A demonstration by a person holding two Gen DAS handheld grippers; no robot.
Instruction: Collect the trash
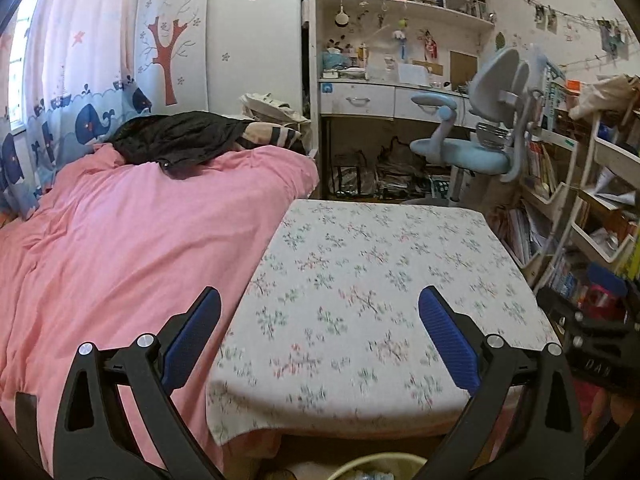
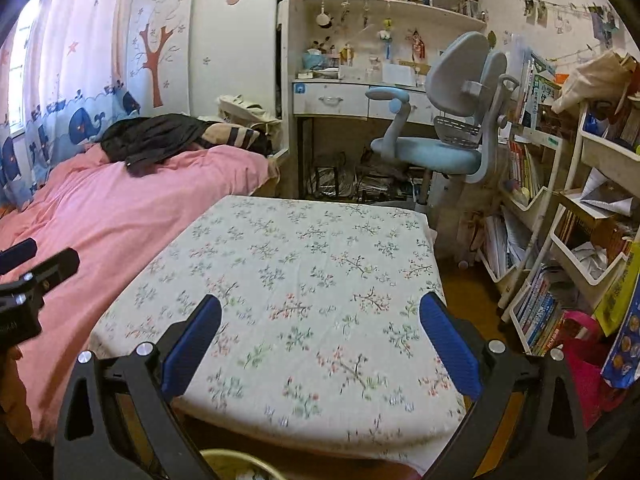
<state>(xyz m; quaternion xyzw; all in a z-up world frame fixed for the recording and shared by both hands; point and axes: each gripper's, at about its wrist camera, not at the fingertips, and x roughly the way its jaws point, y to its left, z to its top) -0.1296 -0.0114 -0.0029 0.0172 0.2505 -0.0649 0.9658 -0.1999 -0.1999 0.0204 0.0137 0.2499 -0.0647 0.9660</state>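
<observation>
My left gripper (image 1: 320,294) hangs open over the near half of a small table (image 1: 372,248) draped in a floral cloth, nothing between its blue pads (image 1: 192,336). The right gripper (image 2: 320,300) is open too, above the same table (image 2: 304,248), with nothing between its fingers. A pale yellow bin rim (image 1: 376,462) shows at the bottom edge below the table's front; it appears again in the right wrist view (image 2: 236,460). Its contents are mostly cut off. The left gripper (image 2: 40,260) also shows at the left edge of the right wrist view. No loose trash is visible on the cloth.
A bed with a pink cover (image 1: 120,248) presses against the table's left side, dark clothes (image 1: 176,140) piled at its far end. A blue swivel chair (image 1: 468,148) and a desk stand beyond. Crowded book racks (image 2: 560,240) and a pink bag (image 2: 580,356) line the right.
</observation>
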